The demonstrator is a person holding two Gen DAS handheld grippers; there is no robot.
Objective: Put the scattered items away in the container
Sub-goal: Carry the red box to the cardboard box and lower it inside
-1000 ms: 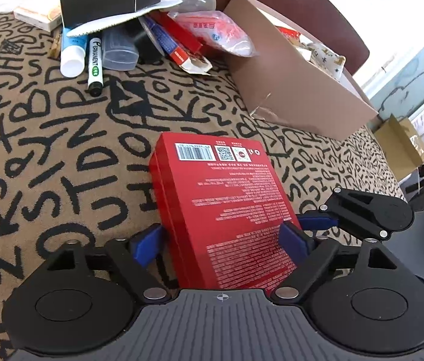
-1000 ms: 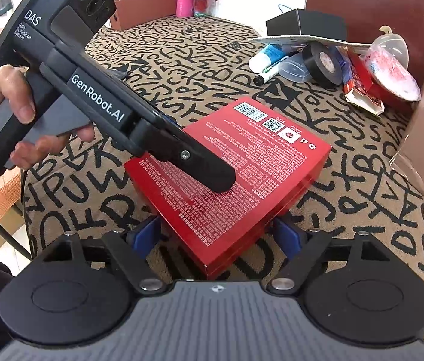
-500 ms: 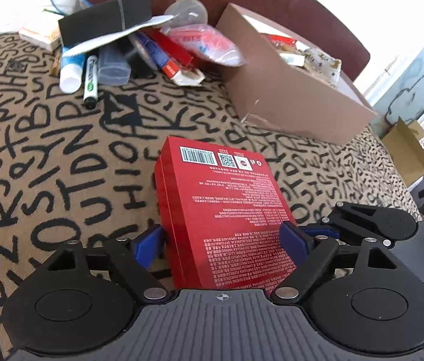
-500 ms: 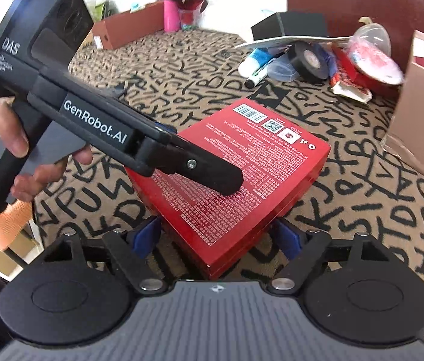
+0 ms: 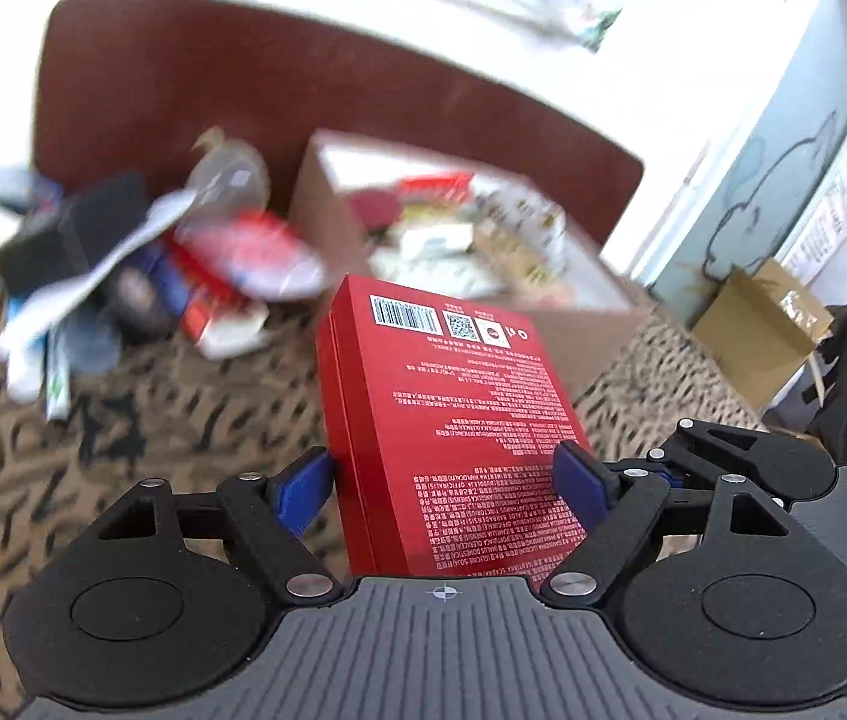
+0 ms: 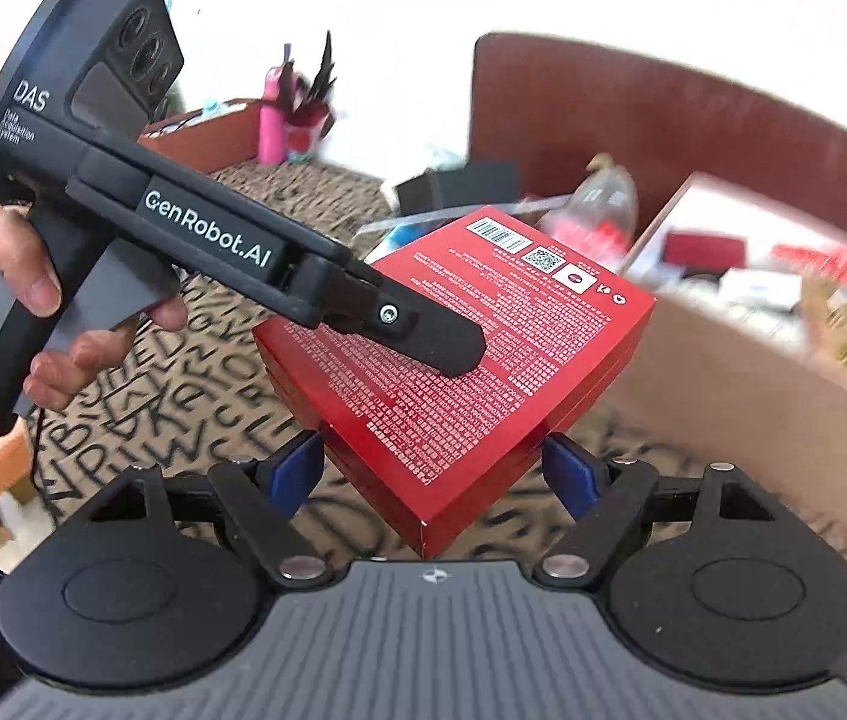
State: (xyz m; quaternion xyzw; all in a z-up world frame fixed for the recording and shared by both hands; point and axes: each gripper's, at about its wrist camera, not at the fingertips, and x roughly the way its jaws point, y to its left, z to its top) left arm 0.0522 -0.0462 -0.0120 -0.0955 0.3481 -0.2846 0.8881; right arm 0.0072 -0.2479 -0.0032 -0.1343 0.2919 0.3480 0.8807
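Observation:
A flat red box (image 5: 459,420) with a barcode and white print is held in the air by both grippers. My left gripper (image 5: 444,483) is shut on its long sides near the near end. My right gripper (image 6: 432,468) is shut on a corner of the same red box (image 6: 471,348); the left gripper's body (image 6: 201,234) lies over the box's top in the right wrist view. The brown cardboard container (image 5: 603,324) stands just beyond the box and holds several packets. It also shows at the right in the right wrist view (image 6: 753,396).
A pile of loose items (image 5: 141,276) lies left of the container on the letter-patterned cloth (image 5: 123,450): a black box, a marker, a clear funnel, red packets. A brown chair back (image 5: 243,84) stands behind. A small cardboard box (image 5: 753,336) sits off the table at right.
Both grippers have lifted the red box off the cloth and carried it toward the cardboard container. The view is blurred by the motion.

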